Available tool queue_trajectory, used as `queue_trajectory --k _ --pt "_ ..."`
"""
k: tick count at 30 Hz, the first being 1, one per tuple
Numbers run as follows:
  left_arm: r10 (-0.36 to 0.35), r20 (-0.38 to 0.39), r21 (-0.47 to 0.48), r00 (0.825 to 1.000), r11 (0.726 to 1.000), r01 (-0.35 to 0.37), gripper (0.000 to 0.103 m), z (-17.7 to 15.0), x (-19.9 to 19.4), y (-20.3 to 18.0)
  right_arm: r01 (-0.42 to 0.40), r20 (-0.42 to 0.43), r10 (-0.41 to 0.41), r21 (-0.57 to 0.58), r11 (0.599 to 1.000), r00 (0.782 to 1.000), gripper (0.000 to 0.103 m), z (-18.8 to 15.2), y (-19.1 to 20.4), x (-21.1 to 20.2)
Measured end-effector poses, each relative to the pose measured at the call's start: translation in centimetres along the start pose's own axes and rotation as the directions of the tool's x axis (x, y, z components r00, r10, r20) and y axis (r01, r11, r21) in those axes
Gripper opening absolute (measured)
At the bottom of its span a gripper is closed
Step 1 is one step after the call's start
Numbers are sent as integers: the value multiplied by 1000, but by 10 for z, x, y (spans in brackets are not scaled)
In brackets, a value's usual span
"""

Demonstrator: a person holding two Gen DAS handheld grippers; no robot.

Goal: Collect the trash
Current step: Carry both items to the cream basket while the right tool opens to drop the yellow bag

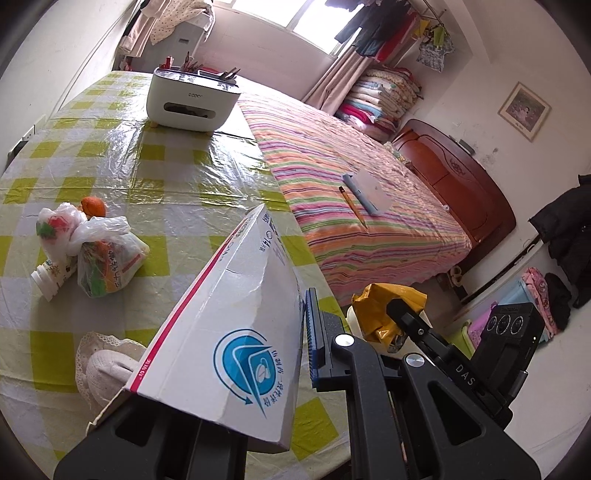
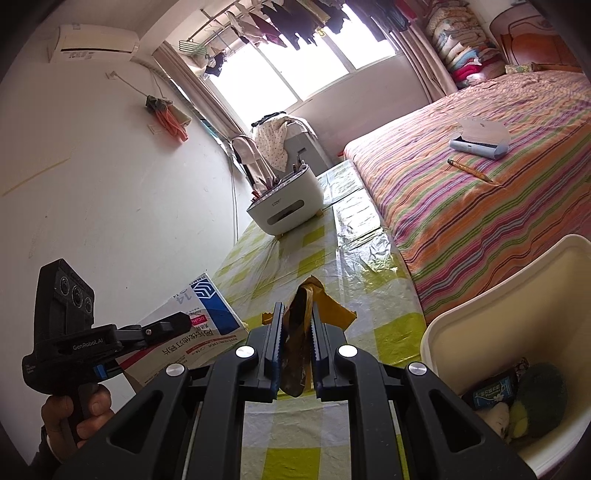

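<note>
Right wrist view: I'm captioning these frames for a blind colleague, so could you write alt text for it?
The right gripper is shut on a crumpled yellow-brown wrapper above a green-checked tablecloth. A white bin holding trash sits at lower right beside a striped bed. At lower left, the left gripper holds a white printed box.

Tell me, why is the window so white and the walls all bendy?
Left wrist view: daylight blows out the window and glares off the plastic table cover. Right wrist view: the window is washed white too. In both, the fisheye lens curves the walls and darkens the corners.
</note>
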State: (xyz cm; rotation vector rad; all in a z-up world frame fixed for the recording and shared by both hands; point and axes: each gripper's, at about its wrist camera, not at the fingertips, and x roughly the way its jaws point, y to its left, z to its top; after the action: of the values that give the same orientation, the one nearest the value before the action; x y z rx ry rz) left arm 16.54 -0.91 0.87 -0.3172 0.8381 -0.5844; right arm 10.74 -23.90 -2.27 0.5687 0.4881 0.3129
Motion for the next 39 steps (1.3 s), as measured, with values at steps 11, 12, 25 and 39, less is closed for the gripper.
queue_trajectory --k 11,12,25,39 --pt "-42 -23 61 999 997 44 7 -17 3 -26 31 30 -32 21 999 999 13 4 -18 -15" --pt "-46 -28 62 999 997 48 7 -19 4 -26 33 33 -34 28 999 999 13 4 -20 -16" --pt "-53 -63 78 997 995 58 7 -27 17 -28 82 69 -85 54 995 994 13 8 -46 -30" --pt "-56 -85 103 995 993 65 7 -37 23 -33 115 104 -129 132 984 986 13 14 -77 -47"
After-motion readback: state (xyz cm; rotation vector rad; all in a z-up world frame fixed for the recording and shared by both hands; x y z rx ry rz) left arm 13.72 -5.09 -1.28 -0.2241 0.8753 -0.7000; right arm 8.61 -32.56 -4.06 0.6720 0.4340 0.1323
